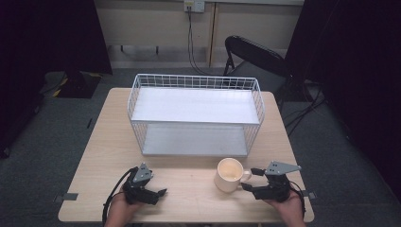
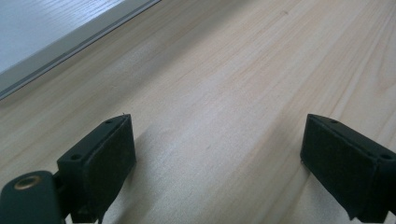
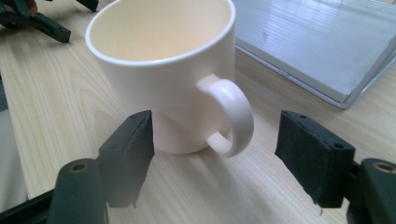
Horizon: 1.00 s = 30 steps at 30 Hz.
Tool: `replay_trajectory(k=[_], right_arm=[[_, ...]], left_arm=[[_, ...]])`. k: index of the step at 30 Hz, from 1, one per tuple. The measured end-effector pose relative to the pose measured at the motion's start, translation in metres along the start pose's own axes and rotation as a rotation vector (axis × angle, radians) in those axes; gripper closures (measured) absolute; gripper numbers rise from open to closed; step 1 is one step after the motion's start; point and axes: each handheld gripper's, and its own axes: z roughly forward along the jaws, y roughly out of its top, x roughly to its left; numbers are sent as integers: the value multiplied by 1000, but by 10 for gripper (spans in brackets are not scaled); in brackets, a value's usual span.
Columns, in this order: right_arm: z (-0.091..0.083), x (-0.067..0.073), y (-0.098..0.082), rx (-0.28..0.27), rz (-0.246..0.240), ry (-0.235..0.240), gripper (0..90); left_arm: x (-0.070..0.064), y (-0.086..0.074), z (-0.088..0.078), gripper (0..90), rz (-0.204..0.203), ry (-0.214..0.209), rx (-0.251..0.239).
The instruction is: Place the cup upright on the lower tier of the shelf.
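Observation:
An empty cream mug (image 1: 229,174) stands upright on the wooden table (image 1: 104,142) near its front edge, right of centre. In the right gripper view the mug (image 3: 163,70) is close, with its handle (image 3: 233,116) turned toward the camera. My right gripper (image 1: 252,179) is open and its jaws stand on either side of the handle without touching it (image 3: 219,123). At the front left my left gripper (image 1: 158,194) lies low over bare wood, open and holding nothing (image 2: 215,140). The left gripper (image 3: 37,18) also shows far off behind the mug.
A white wire rack (image 1: 196,80) with two white shelf boards stands across the middle of the table, its open side facing me. The lower board (image 3: 317,46) lies just beyond the mug. A black folding chair (image 1: 255,54) stands behind the table.

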Motion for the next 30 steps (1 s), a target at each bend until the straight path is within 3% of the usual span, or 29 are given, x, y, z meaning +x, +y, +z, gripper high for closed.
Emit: replay_trajectory(k=[10,30], right_arm=[[5,-5,4,13,-11,46,385],[0,-5,8,23,9,144,724]], left_arm=[[0,0,0,99,-3,5,1],[0,0,0,99,-10,7,-1]])
